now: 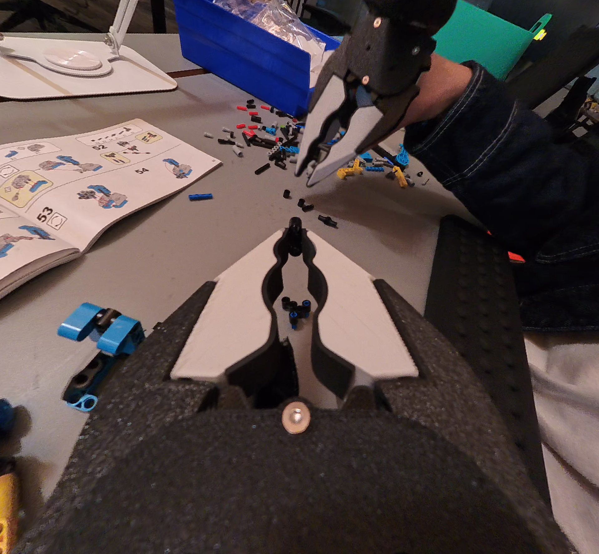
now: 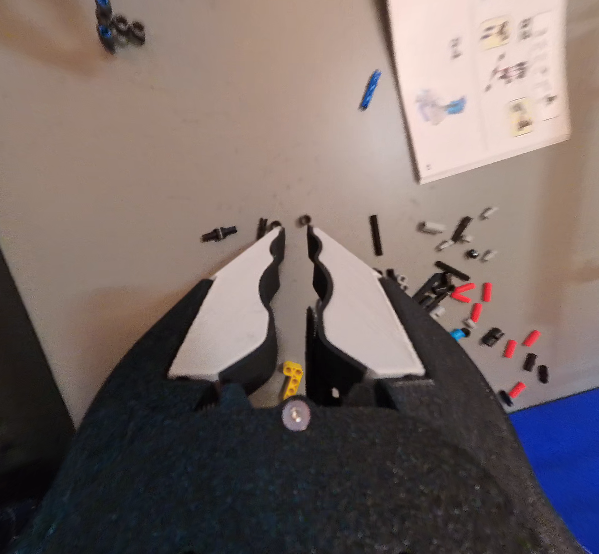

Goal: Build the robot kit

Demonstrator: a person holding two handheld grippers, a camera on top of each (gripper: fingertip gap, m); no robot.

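Left hand-held gripper (image 1: 295,230) pinches a black pin (image 1: 295,226), apparently; right hand-held gripper (image 2: 295,230), slightly parted and empty, hovers over loose pins (image 2: 218,234) on the bench (image 2: 227,133); a centred, level approach suits them.

The booklet (image 2: 479,62) is blurred, perhaps from motion (top cropped); scattered pins (image 2: 486,305) too small.

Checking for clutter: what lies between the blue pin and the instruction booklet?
Bare grey table separates the blue pin and instruction booklet, seen in both views.
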